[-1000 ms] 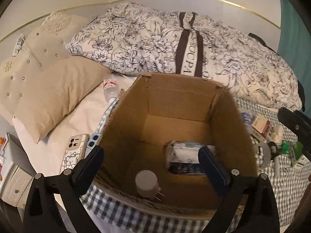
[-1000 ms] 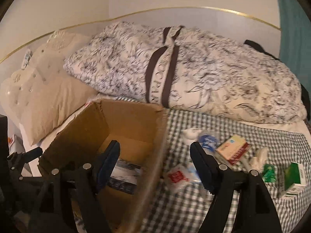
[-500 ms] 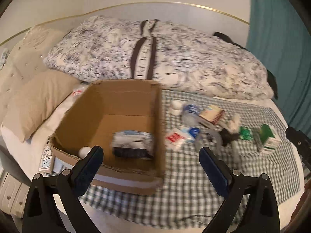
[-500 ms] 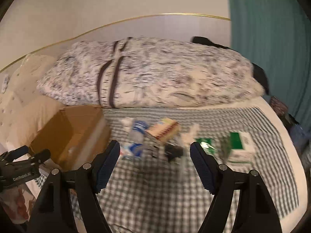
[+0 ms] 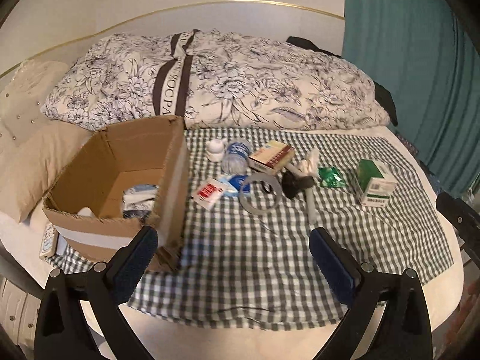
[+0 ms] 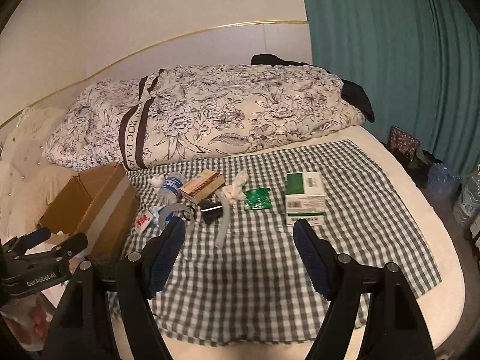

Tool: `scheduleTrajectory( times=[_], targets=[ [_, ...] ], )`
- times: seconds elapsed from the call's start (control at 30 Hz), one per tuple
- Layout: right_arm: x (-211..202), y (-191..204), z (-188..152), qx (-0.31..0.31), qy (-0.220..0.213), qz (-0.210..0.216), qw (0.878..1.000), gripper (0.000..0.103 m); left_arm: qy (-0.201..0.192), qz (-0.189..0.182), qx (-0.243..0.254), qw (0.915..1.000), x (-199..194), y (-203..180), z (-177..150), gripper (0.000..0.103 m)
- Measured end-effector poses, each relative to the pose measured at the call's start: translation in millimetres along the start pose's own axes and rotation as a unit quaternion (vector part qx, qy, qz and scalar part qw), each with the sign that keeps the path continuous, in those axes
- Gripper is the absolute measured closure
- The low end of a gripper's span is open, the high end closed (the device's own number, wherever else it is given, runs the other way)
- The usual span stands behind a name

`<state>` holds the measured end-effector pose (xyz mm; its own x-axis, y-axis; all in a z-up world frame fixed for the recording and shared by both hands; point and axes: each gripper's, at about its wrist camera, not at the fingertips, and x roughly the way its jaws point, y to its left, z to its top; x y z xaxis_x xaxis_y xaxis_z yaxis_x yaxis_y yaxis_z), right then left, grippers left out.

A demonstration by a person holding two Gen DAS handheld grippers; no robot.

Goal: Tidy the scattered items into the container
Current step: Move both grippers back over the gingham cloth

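Observation:
An open cardboard box (image 5: 168, 180) (image 6: 99, 207) stands at the left of a checked cloth (image 5: 255, 255) (image 6: 255, 270) on the bed, with a tissue pack (image 5: 139, 198) and a white item inside. Scattered on the cloth are a green-white box (image 5: 373, 184) (image 6: 304, 198), a green packet (image 5: 331, 177) (image 6: 257, 199), a red-cream box (image 5: 271, 156) (image 6: 201, 186), a water bottle (image 5: 235, 157) (image 6: 171, 186), a tape roll (image 5: 259, 193), a black item (image 5: 295, 183) (image 6: 211, 210) and a red-white sachet (image 5: 207, 193) (image 6: 143, 221). My left gripper (image 5: 234, 261) and right gripper (image 6: 238, 255) are open and empty, above the cloth's near part.
A rolled floral duvet (image 5: 225, 81) (image 6: 204, 114) lies behind the items. Beige pillows (image 5: 27, 150) sit at the left. A teal curtain (image 6: 390, 60) hangs at the right, with water bottles (image 6: 468, 198) on the floor. A phone (image 5: 48, 243) lies by the box.
Both grippers have pulled back and swung right, away from over the box. The scattered items now lie ahead of them. Both stayed open and empty.

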<state>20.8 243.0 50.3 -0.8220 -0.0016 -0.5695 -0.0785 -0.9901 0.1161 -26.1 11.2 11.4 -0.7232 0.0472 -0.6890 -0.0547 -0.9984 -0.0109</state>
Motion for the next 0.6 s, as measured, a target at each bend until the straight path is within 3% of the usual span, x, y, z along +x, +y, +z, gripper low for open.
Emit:
scheduleTrajectory(
  times=[0.3, 0.6],
  targets=[
    [11.2, -29.1, -9.2, 0.024, 0.014, 0.0, 1.0, 0.028, 0.029, -0.009, 0.016, 0.9994, 33.1, -22.7, -6.6, 0.0],
    [55.5, -51.3, -8.8, 0.037, 0.038, -0.011, 0.999, 0.027, 0.064, -0.027, 0.019, 0.9974, 99.4, -38.9, -3.6, 0.0]
  ],
)
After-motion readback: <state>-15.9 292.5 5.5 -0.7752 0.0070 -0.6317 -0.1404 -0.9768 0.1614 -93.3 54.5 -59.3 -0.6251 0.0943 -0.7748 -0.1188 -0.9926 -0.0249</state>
